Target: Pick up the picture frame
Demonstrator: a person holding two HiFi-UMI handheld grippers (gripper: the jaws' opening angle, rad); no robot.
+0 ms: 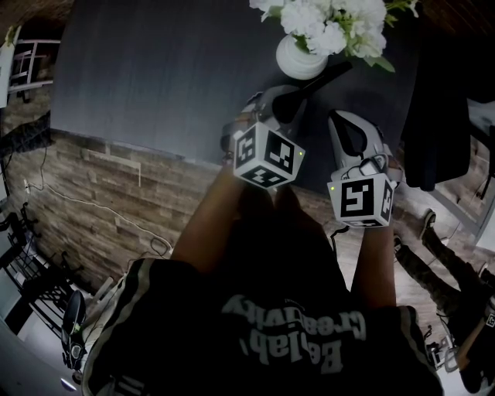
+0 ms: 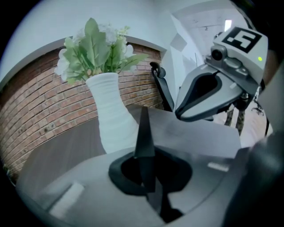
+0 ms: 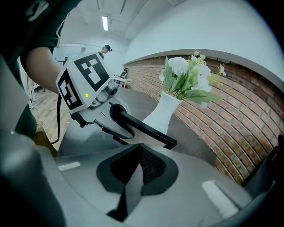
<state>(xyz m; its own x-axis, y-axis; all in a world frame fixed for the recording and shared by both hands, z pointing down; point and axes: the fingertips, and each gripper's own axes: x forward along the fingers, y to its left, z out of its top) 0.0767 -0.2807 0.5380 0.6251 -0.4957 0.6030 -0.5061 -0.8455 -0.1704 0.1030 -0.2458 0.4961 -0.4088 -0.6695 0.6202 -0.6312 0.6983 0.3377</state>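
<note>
The picture frame (image 1: pixel 321 80) is a thin black frame, and my left gripper (image 1: pixel 290 104) is shut on one end of it. In the left gripper view the frame (image 2: pixel 144 128) stands edge-on between the closed jaws, just in front of the white vase (image 2: pixel 113 119). From the right gripper view the frame (image 3: pixel 146 131) sticks out of the left gripper (image 3: pixel 116 116) as a dark bar over the grey table top (image 3: pixel 133 99). My right gripper (image 1: pixel 348 128) hangs beside it on the right, its jaws shut with nothing in them.
A white ribbed vase (image 1: pixel 300 58) of white flowers (image 1: pixel 332 19) stands on the dark table (image 1: pixel 155 69) just beyond the frame. A brick wall (image 3: pixel 230 115) lies behind the table. Cables, a rack and other clutter lie on the floor (image 1: pixel 46 255) below.
</note>
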